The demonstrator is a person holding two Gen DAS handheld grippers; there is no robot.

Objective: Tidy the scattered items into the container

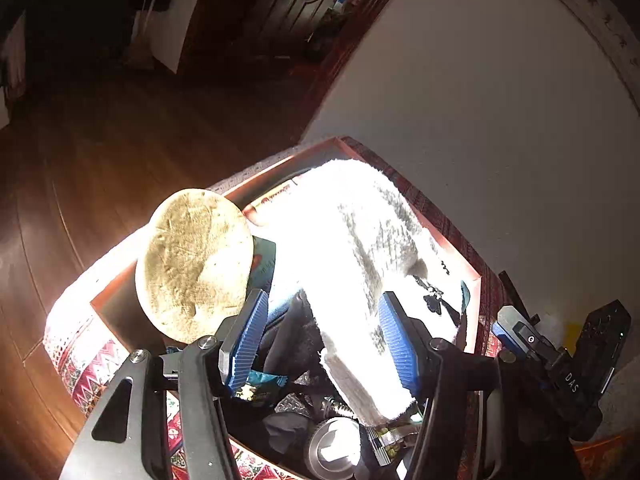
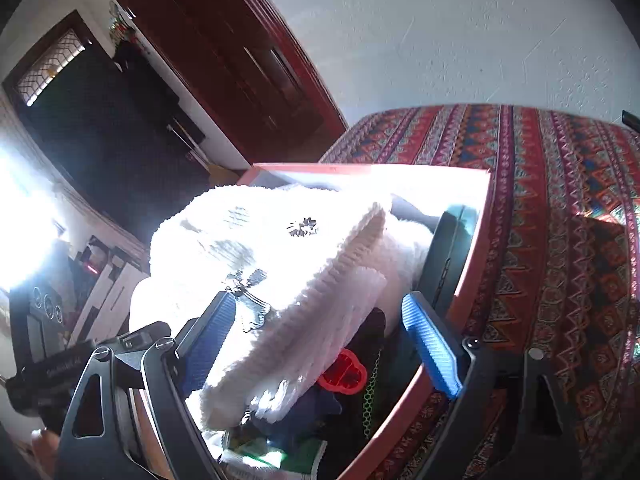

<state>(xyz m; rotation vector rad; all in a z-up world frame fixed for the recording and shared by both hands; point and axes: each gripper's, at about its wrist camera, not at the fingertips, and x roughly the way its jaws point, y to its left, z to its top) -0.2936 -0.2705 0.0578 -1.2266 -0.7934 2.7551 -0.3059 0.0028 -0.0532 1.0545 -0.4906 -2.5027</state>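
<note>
Both grippers hang over the open box [image 1: 474, 276], which stands on a tabletop covered with a red patterned cloth [image 2: 560, 200]. On top of the full box lies a white knitted garment [image 1: 352, 240], perhaps a beanie or a folded sweater, with small dark cross-shaped marks on it. In the left wrist view the left gripper [image 1: 324, 344] has its blue fingers [image 1: 248, 340] apart, one on each side of the near end of the garment, and I see no pad pressing on the knit, so it looks released. The right gripper [image 2: 320, 344] is the same: its blue fingers [image 2: 430, 344] stand wide, and the ribbed edge of the garment passes between them without a squeeze. The long axis of the garment runs away from both grippers, toward the far wall of the box, and it lies directly ahead of and a little below the fingers. Neither hand seems clearly nearer; the left one has the narrower end between its fingers. A round tan disc [image 1: 196, 264], like a plate or a lid, leans at the left rim of the box. Under the garment I see a red plastic piece [image 2: 344, 372], a shiny round metal object [image 1: 332, 448] and some dark cloth. My judgement is that the garment is already in the container.
</note>
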